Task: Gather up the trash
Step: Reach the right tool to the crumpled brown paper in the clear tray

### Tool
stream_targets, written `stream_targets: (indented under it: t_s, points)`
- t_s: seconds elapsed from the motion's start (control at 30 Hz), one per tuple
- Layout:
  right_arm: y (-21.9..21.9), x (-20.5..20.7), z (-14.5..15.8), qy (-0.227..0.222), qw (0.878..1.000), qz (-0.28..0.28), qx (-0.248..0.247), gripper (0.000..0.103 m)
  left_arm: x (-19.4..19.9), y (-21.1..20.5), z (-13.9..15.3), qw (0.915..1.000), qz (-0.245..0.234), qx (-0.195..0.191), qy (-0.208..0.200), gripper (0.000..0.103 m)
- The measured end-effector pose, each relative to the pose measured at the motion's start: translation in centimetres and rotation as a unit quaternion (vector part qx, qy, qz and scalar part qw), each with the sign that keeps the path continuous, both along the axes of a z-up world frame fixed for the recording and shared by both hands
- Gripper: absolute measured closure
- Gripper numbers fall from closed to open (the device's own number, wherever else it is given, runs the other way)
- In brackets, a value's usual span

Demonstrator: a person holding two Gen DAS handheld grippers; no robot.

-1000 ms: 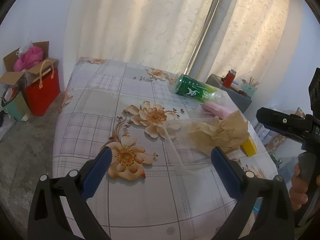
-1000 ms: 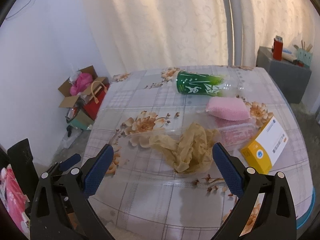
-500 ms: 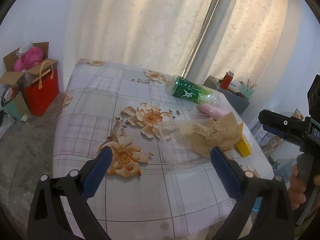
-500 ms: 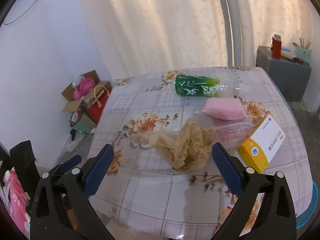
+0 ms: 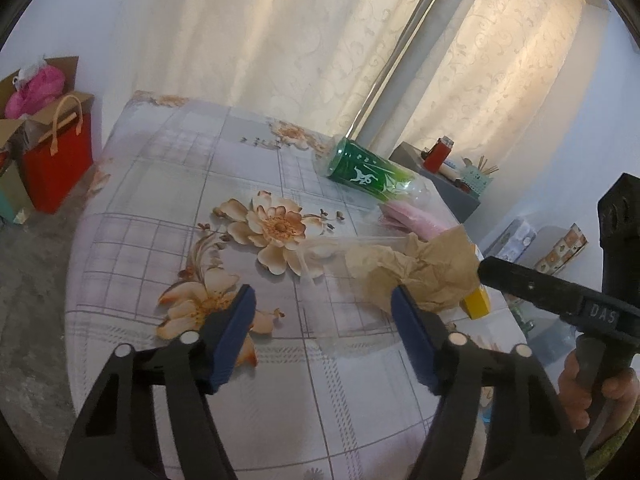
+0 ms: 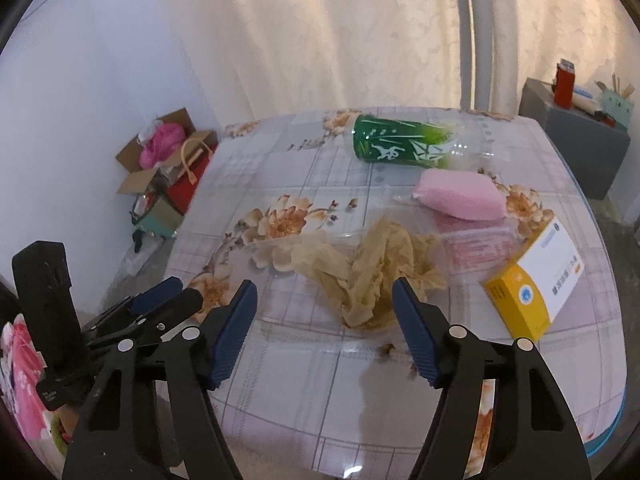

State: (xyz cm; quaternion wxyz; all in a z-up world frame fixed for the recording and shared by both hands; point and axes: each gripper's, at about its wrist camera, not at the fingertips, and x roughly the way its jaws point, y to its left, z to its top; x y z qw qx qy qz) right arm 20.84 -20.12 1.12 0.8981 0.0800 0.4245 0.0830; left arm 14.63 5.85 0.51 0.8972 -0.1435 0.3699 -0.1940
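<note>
On the flowered table [image 6: 280,400], the crumpled brown paper [image 6: 372,276] lay near the middle, partly over a clear plastic tray [image 6: 472,248], with a pink packet [image 6: 460,196], a green bottle [image 6: 404,144] and a yellow box [image 6: 536,288] around it. Both the right gripper [image 6: 324,332] and the left gripper [image 5: 322,330] were released and empty, clear of everything. Judgement: the right gripper should descend squarely over the paper's bulk, closing firmly, avoiding the tray edge.
</note>
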Motion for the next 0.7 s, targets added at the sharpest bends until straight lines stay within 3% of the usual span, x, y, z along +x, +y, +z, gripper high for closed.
stream_targets:
  t_s: [0.3, 0.7]
  points:
    - [1.5, 3.1, -2.5, 0.052, 0.997, 0.019, -0.047, 0.037, 1.5, 0.4, -1.7, 0.9994, -0.005, -0.020, 0.030, 0.063]
    - [2.9, 6.5, -6.4, 0.132, 0.986, 0.042, -0.088, 0.037, 2.3, 1.9, -2.7, 0.9981, -0.001, -0.040, 0.046, 0.066]
